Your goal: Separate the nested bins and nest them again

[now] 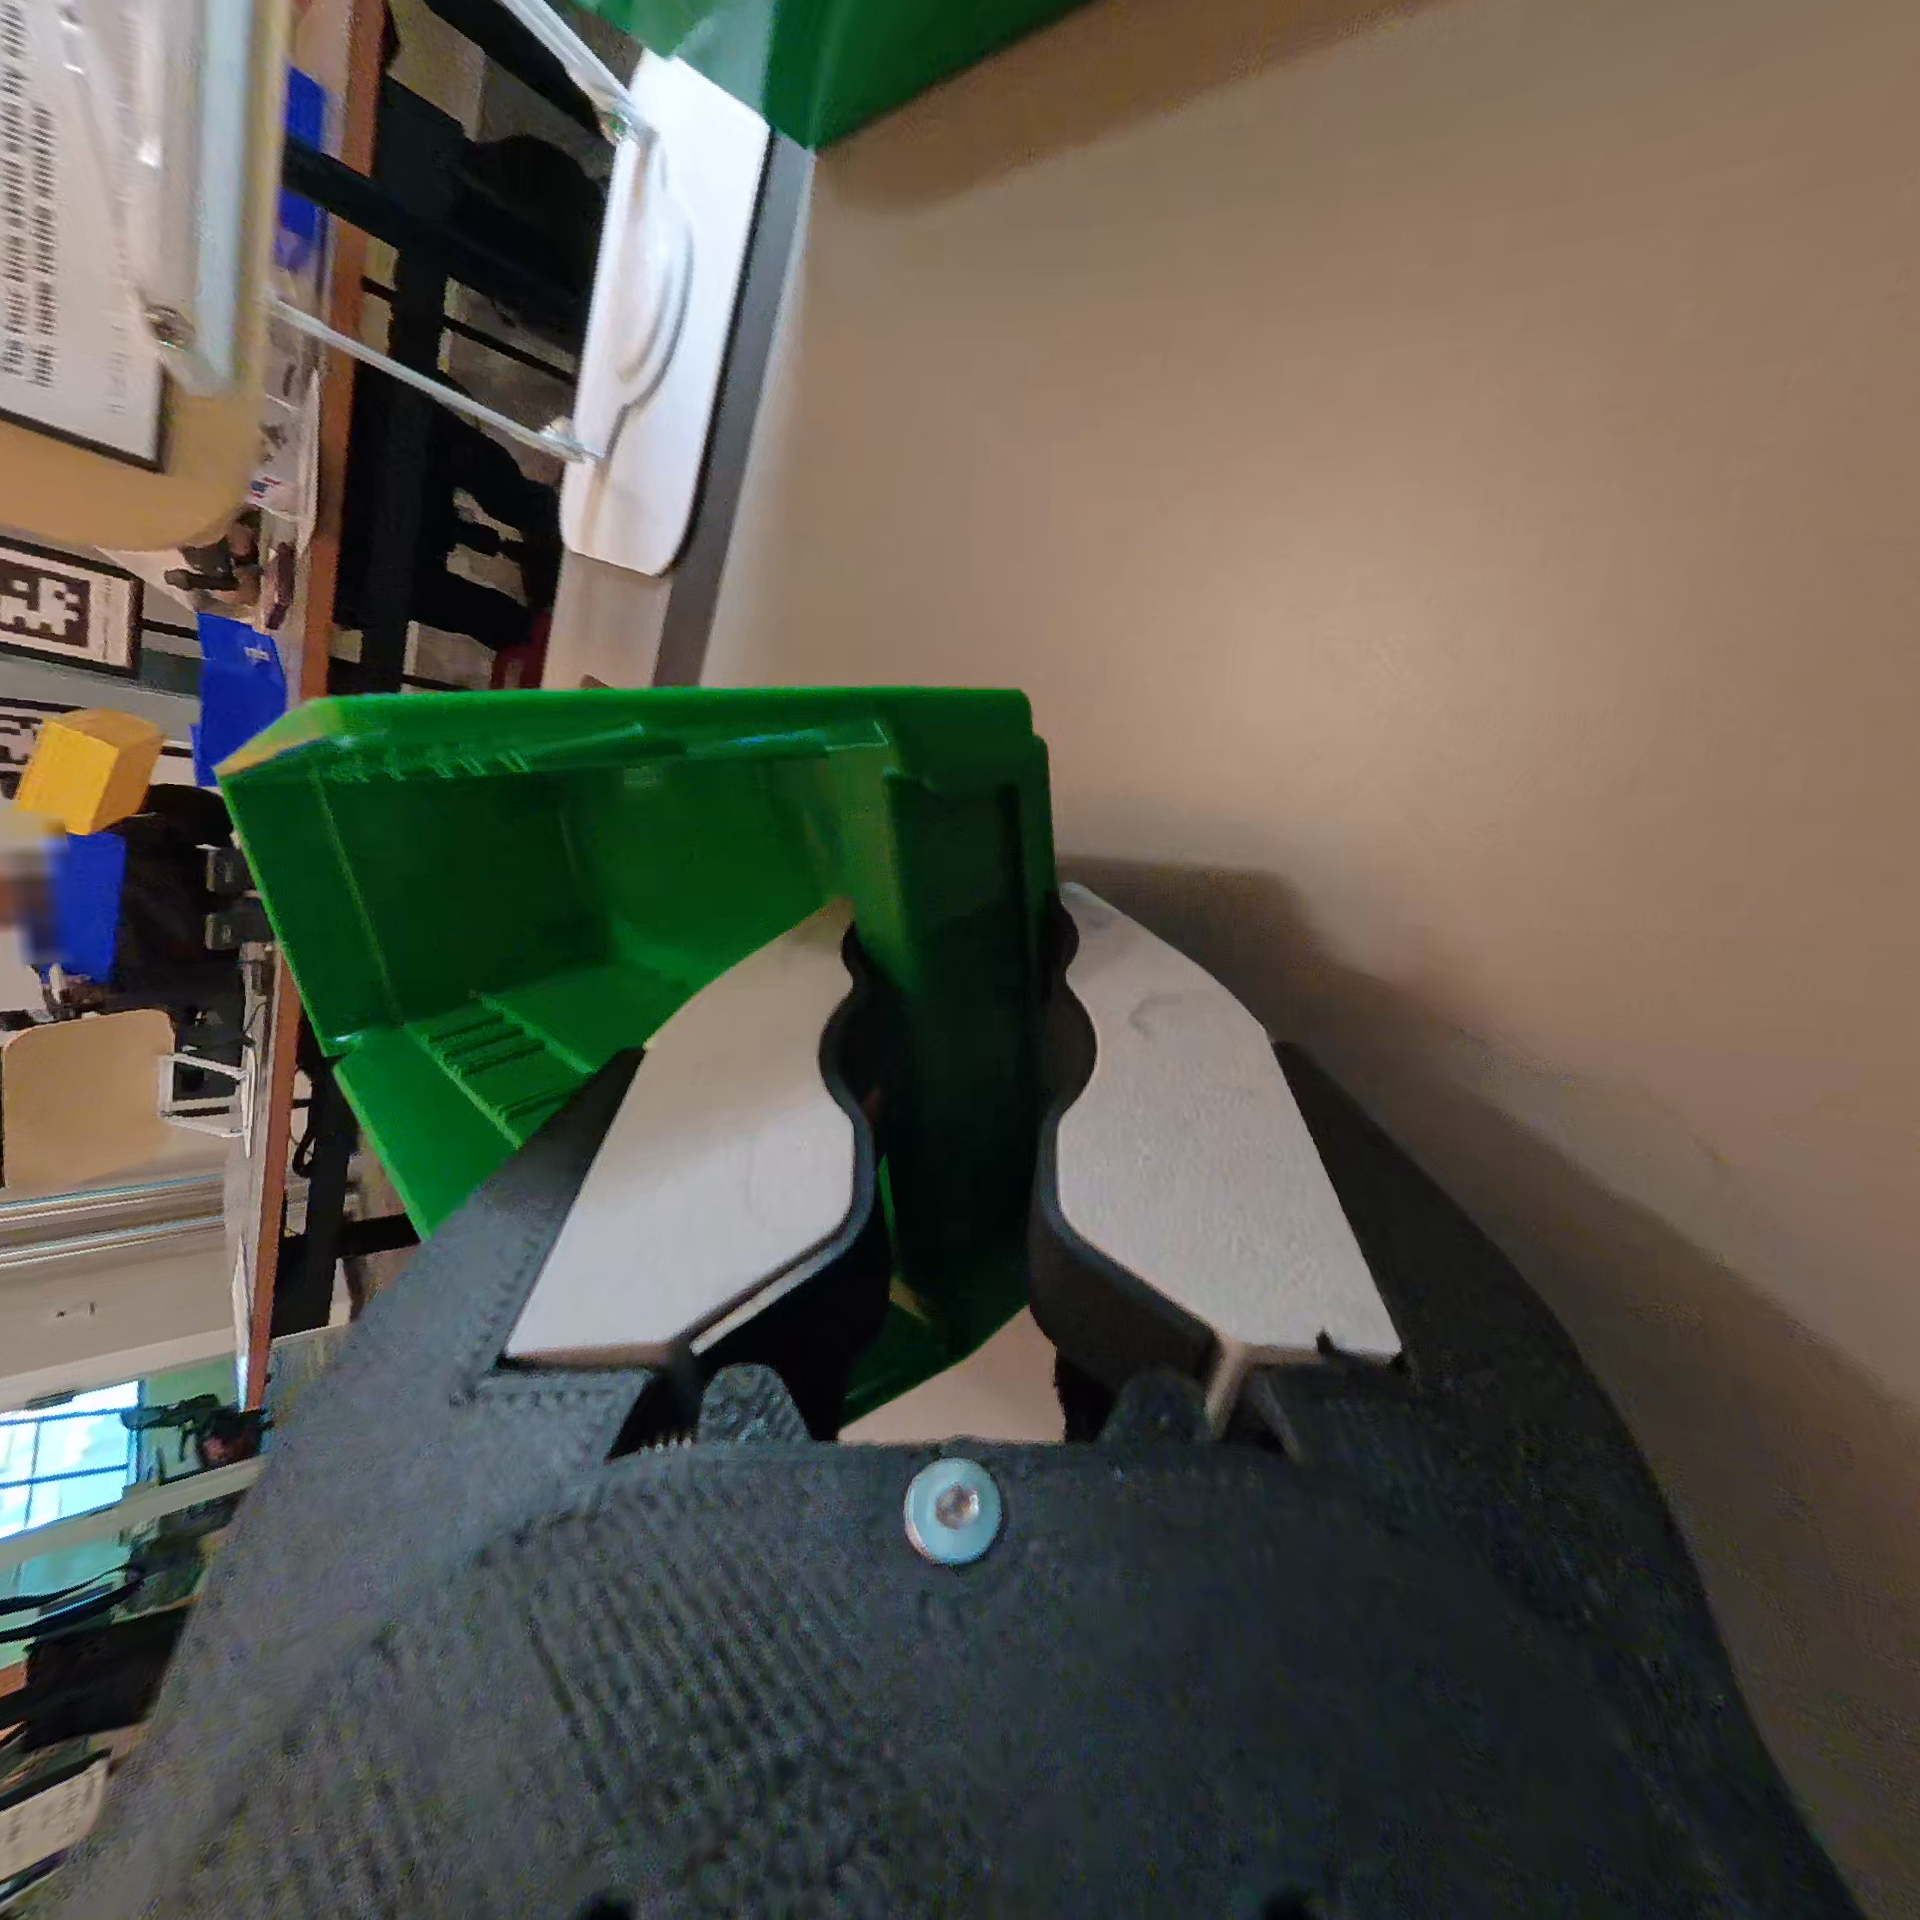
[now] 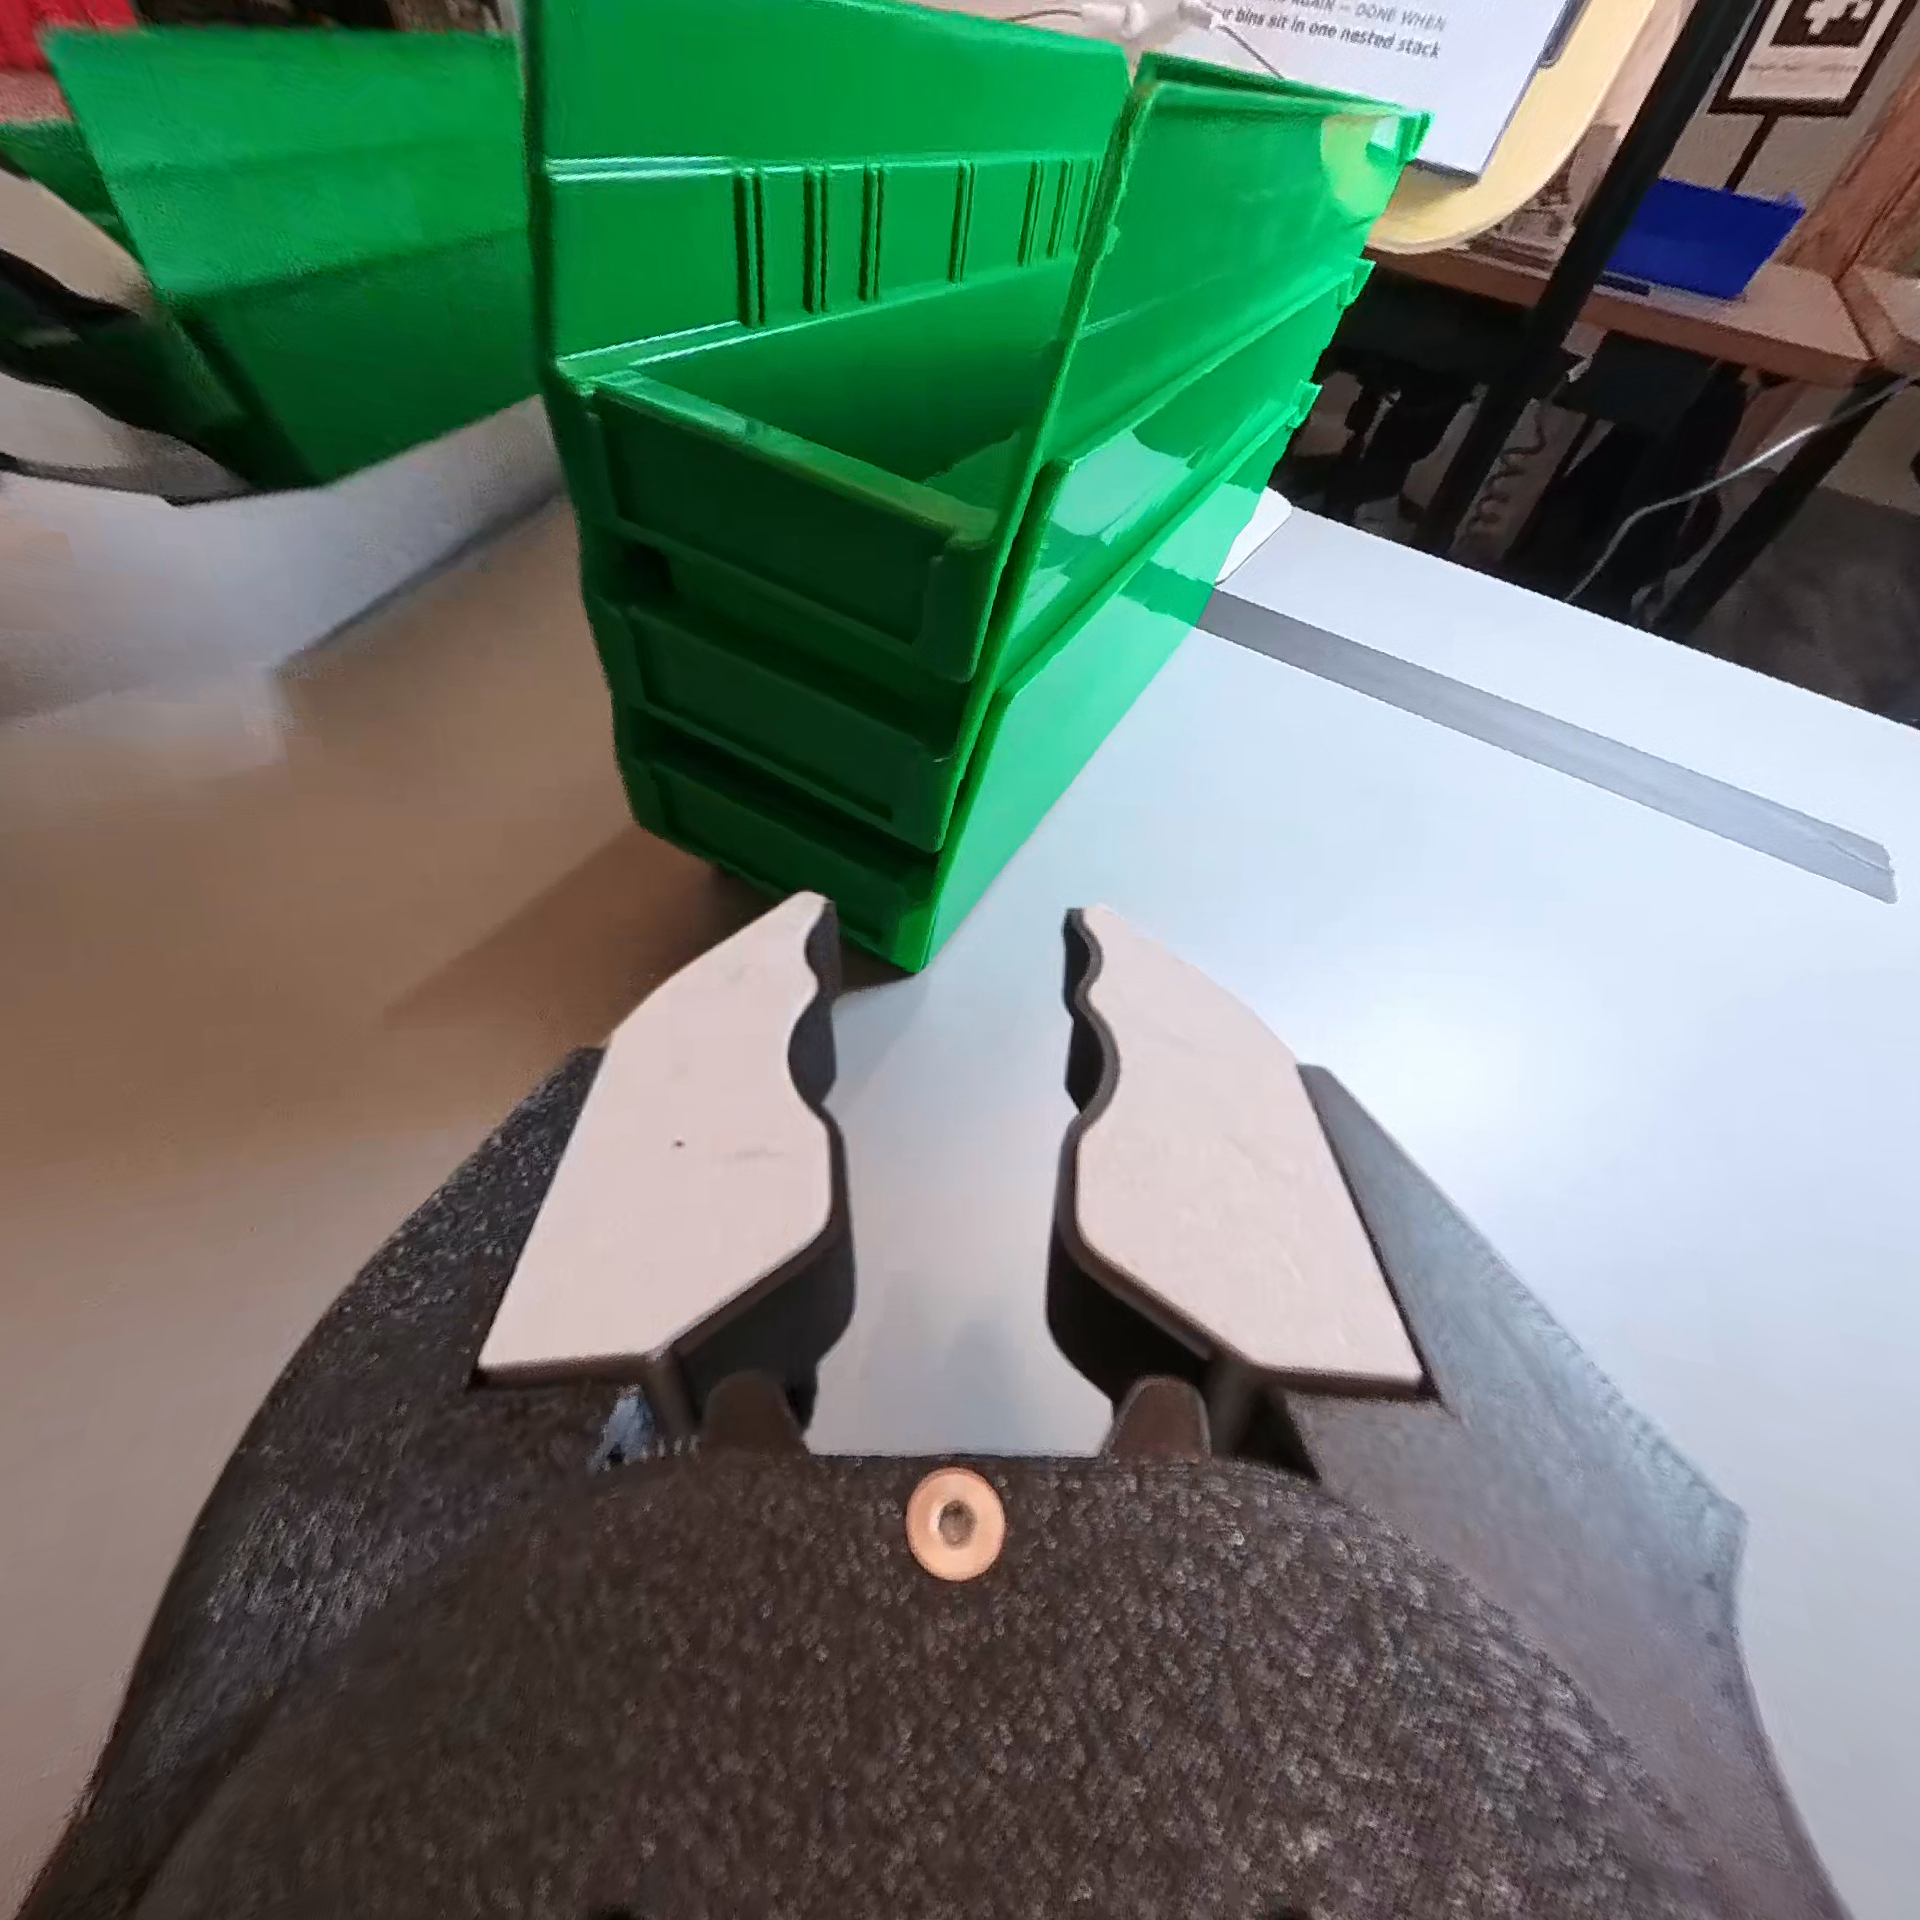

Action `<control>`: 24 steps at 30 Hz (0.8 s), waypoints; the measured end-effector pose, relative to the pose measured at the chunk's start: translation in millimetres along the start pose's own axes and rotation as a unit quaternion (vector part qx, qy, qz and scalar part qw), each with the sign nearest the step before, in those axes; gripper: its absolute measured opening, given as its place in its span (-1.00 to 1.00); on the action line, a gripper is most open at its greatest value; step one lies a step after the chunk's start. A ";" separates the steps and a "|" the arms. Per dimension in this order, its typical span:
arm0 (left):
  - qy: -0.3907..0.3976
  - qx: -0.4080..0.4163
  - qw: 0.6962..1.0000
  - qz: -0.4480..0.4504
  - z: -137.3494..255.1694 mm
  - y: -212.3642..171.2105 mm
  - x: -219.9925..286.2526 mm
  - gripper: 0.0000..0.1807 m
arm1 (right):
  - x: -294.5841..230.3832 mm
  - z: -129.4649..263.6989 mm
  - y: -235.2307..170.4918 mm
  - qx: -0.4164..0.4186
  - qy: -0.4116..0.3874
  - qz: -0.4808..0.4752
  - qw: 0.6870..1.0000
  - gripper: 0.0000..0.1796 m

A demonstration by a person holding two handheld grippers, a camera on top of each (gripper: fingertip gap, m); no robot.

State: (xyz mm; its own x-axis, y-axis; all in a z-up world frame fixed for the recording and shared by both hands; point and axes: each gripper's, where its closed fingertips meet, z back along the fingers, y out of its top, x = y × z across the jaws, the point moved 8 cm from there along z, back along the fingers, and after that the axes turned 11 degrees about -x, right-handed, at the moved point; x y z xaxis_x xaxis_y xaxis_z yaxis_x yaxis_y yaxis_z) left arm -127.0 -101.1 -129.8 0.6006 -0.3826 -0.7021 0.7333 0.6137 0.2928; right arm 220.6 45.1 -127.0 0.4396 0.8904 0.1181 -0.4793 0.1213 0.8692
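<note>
Left tongs (image 1: 956,935): clamped on one wall of a single green bin (image 1: 582,894); one grey finger (image 1: 727,1122) is seen inside the bin, the other on the outer face of the wall.
Held bin: carried apart from the stack, turned on its side in the left wrist view, its open top facing the room beyond the worktop edge; ribbed slots are seen along its inner walls. In the right wrist view the same bin (image 2: 312,229) is seen blurred at upper left, beside the stack and clear of it.
Right tongs (image 2: 951,966): apart, with nothing between the fingers; bare worktop is seen through the gap. They are held low, just short of the near corner of the stack.
Nested stack (image 2: 914,540): green bins sitting one inside another on the worktop, three front lips seen stepped one above the other; a taller green wall is seen rising behind the top lip. Whether that wall belongs to a further bin cannot be told.
Worktop (image 2: 1455,935): pale, matte, with a strip of grey tape (image 2: 1558,727) running across it to the right of the stack.
Far corner, left wrist view: part of another green bin (image 1: 883,62) is cut off by the top edge of the frame.
Background: a printed sheet (image 2: 1382,62) is propped behind the stack, and a blue bin (image 2: 1704,239) is seen on a wooden shelf beyond.
</note>
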 end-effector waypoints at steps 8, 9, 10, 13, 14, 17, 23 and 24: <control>0.047 0.065 0.997 0.014 59.1 32.2 -29.2 -0.68 | 3.7 -26.1 27.6 0.058 -0.026 -0.009 0.998 -0.76; 0.050 0.072 0.996 0.015 66.1 36.6 -31.8 -0.68 | 3.3 -29.9 28.6 0.046 -0.021 -0.006 0.999 -0.77; 0.053 0.080 0.995 0.016 72.8 41.0 -34.1 -0.68 | 3.1 -34.5 28.3 0.032 -0.022 -0.005 0.999 -0.80; 0.058 0.099 0.993 0.016 92.2 53.9 -39.2 -0.68 | -0.7 -42.1 28.8 0.036 -0.021 0.004 0.999 -0.88; 0.060 0.105 0.993 0.015 98.1 58.4 -40.5 -0.68 | -2.8 -43.4 29.9 0.035 -0.015 0.009 0.999 -0.88; 0.066 0.119 0.991 0.003 113.8 73.8 -42.9 -0.68 | -12.4 -46.8 32.8 0.041 0.005 0.022 0.999 -0.88; 0.064 0.133 0.988 -0.040 132.6 109.4 -43.7 -0.68 | -33.4 -49.8 36.8 0.049 0.022 0.049 0.997 -0.87; 0.060 0.133 0.988 -0.046 134.2 115.6 -43.6 -0.68 | -36.7 -50.0 37.5 0.050 0.024 0.052 0.997 -0.87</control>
State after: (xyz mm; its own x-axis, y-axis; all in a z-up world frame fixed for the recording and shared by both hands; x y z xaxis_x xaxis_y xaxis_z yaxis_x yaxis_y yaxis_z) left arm -25.7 -106.1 21.8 0.4975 -0.3333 -0.8009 0.8502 0.3706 0.3740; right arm 148.5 39.0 -122.8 0.3528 0.9164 0.1892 -0.4420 -0.0150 0.8969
